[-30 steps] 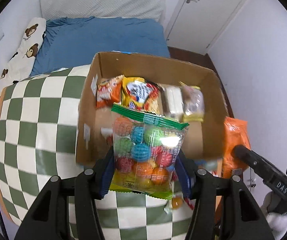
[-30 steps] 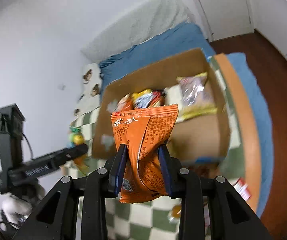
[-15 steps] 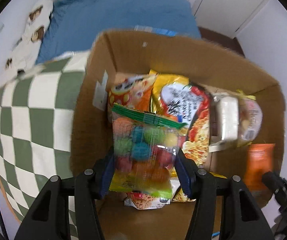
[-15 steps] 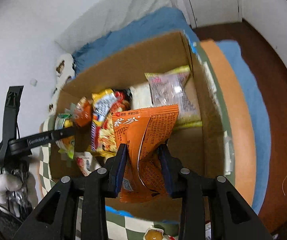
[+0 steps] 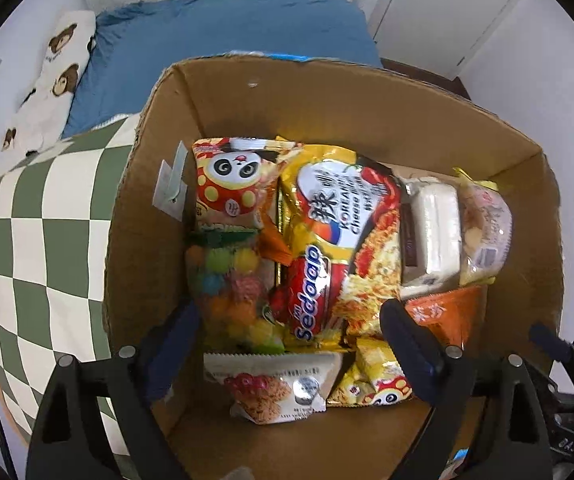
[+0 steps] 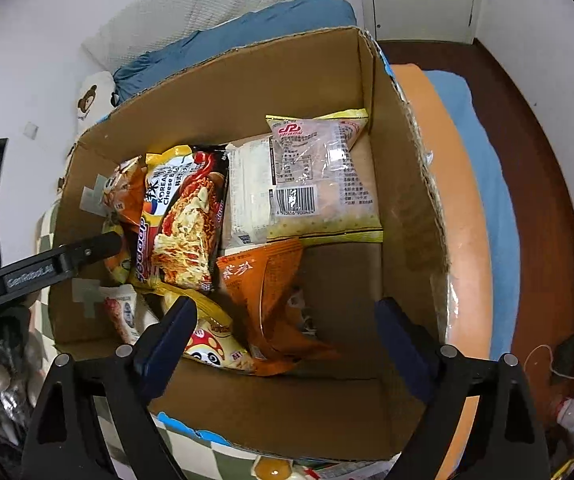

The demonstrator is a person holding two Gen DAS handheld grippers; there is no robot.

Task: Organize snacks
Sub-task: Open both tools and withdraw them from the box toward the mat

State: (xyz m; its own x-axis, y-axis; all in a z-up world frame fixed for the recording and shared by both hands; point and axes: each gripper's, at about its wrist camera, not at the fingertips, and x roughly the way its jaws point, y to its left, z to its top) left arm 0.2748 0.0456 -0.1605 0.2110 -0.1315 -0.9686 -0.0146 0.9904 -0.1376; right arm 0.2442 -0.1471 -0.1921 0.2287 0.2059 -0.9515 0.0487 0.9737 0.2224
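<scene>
Snacks are gathered inside the cardboard box point(image 5: 223, 92), which fills the middle of both views and stands on a green checked cloth point(image 5: 47, 216). The bag of coloured balls point(image 5: 227, 280) is seen at the lower left of the box in the left wrist view, just beside the blue pad of the left gripper point(image 5: 287, 344), but it is not pressed by it. The jaws of this gripper have just been opening and now stand wide, with nothing held. The orange packet point(image 6: 271, 296) lies at the lower centre of the right wrist view, between the fingers of the right gripper point(image 6: 283, 344) but apart from them; these jaws also have just been opening and are now wide and empty. A noodle pack point(image 5: 351, 240) and a clear pastry bag point(image 6: 323, 176) are placed further up in the box.

All packets are judged to be light, soft and crinkly, with slippery film. The contents can probably be crushed, so a packet is better taken at its sealed edge or across its flat middle, with a gentle squeeze.
</scene>
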